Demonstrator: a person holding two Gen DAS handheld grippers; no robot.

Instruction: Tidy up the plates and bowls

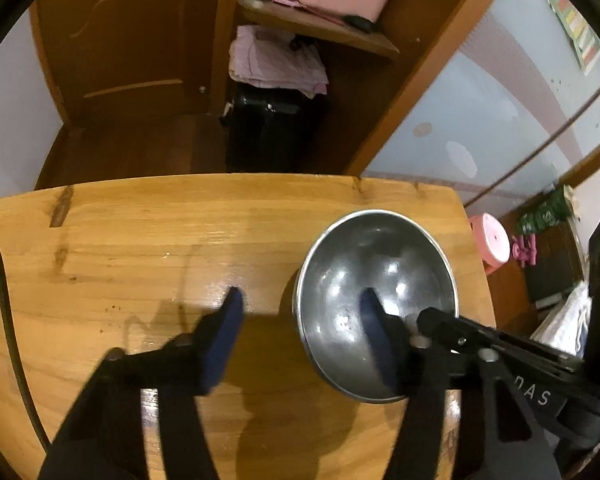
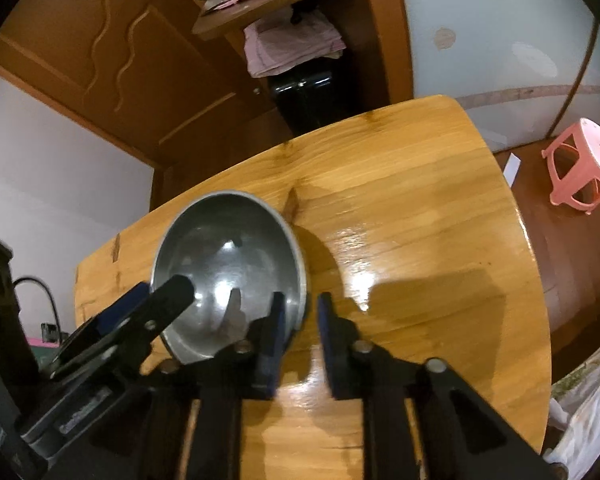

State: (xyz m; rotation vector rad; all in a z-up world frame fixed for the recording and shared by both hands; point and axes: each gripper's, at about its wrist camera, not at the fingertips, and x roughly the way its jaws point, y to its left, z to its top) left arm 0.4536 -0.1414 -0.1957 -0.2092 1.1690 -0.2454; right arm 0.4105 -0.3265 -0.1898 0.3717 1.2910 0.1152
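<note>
A shiny steel bowl (image 1: pixel 376 304) stands tilted on the wooden table (image 1: pixel 140 248), its near rim raised. My left gripper (image 1: pixel 300 300) is open wide, its right finger in front of the bowl, its left finger over bare table. In the right wrist view my right gripper (image 2: pixel 302 304) straddles the right rim of the bowl (image 2: pixel 228 268), one finger inside and one outside, with a small gap showing between the pads. The other gripper's fingers (image 2: pixel 168 292) show at the bowl's left edge.
The wooden table (image 2: pixel 420 240) ends near a brown door (image 2: pixel 112 60) and a shelf with pink cloths (image 2: pixel 292 46). A pink stool (image 2: pixel 584 166) stands on the floor to the right. A black cable (image 1: pixel 4 300) runs along the table's left edge.
</note>
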